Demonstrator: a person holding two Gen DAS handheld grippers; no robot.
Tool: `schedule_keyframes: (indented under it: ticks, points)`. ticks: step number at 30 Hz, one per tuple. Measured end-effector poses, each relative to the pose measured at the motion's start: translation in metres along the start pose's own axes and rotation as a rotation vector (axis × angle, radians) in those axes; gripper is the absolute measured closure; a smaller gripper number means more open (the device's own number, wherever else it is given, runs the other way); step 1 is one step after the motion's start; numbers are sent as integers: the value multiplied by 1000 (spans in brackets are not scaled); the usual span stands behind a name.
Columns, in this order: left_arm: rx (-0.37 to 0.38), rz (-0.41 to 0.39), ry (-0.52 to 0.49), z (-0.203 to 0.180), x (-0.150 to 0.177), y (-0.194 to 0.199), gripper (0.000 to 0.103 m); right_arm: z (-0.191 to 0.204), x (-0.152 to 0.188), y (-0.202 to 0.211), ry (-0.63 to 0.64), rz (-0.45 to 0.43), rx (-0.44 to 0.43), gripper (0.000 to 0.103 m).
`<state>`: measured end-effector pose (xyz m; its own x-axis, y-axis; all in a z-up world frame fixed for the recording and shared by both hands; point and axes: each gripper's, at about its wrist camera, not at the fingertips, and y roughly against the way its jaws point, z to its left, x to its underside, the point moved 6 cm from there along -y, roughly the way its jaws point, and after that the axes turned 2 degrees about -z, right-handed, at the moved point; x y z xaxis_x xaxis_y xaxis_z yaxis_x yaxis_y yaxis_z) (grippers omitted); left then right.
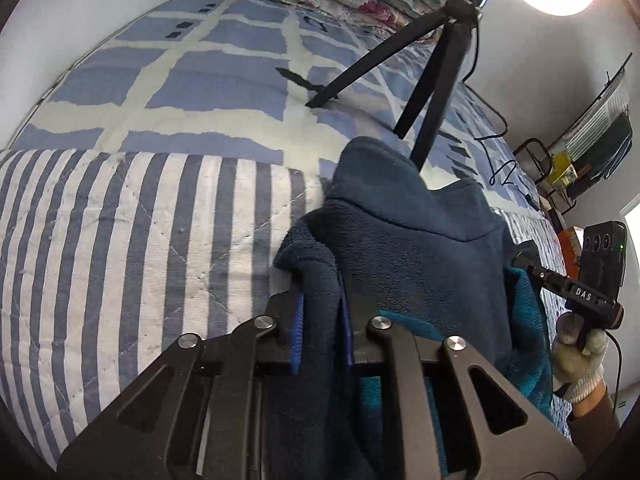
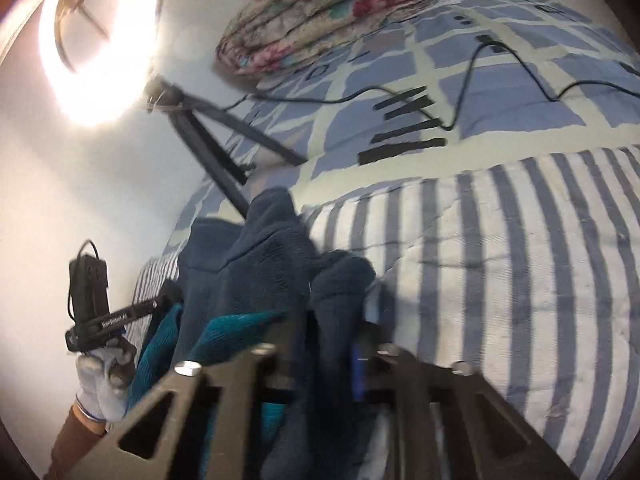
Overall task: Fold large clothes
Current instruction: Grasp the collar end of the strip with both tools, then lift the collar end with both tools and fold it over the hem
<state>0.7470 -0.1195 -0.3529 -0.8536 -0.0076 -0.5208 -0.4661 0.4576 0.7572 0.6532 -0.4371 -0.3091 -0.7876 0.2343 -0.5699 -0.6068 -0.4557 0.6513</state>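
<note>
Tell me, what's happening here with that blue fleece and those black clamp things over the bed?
A person is folding a dark blue fleece garment with a hand-held gripper in each hand. The left gripper and the right gripper are each clamped on a bunch of the fabric, holding it up above the striped quilt on the bed. A teal lining shows between the folds. A tripod with a ring light stands on the bed behind, near a folded floral blanket.

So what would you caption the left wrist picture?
Left gripper clamps a dark blue fleece above a striped quilt, tripod behind.
</note>
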Motion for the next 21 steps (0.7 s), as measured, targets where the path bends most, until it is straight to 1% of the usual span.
schedule_keyframes:
  ticks: [1,3,6,12,16,19,21]
  points:
    - [2,-7,1,-3,0,4,91,6,0,3,24,-9,9,96]
    - [-1,-23,-5,-8,2,14,92,14,-1,10,38,-30,17,97]
    - [24,-61,-20,-17,2,32,92,24,-2,26,47,-62,26,97]
    - [51,-113,-46,-36,13,76,94,60,1,74,124,-120,19,98]
    - [75,-155,-71,-51,28,113,96,83,10,105,171,-142,10,98]
    - [104,-171,-70,-60,45,144,96,99,26,133,190,-150,-2,98]
    - [97,-181,-96,-68,58,163,96,109,42,154,218,-150,10,98]
